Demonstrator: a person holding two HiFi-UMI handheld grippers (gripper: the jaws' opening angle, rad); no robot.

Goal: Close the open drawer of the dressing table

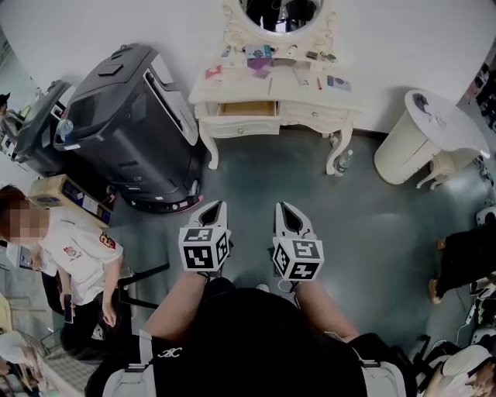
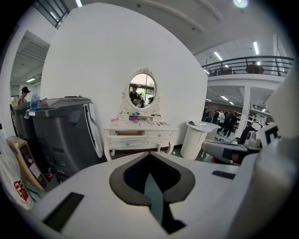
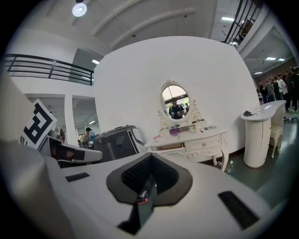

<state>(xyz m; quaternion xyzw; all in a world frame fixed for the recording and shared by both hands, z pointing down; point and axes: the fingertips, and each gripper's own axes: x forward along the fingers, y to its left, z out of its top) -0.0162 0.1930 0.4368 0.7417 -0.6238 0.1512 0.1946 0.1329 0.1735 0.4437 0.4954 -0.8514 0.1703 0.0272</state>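
The drawer is the left one of the white dressing table, which stands against the white wall. It is pulled out toward the room, so its bare wooden inside shows behind its white front panel; the drawer beside it on the table's right is flush with the frame. An oval mirror in a carved white frame rises from the back of the dressing table, and small things lie scattered on the tabletop, among them a purple item near the middle and a pink one toward the left end. A clear bottle stands on the grey floor just beside the dressing table's right front leg. To the right of the dressing table is a white round stand, and just to its left sits a large dark grey machine. Well out in front of the dressing table, both grippers point toward it side by side, apart from each other and touching nothing. The left gripper has its jaws closed together to a point with nothing between them, and the right gripper is likewise closed and empty. Farther to the left of the dressing table than the machine, a person in a white shirt stands near a cardboard box.
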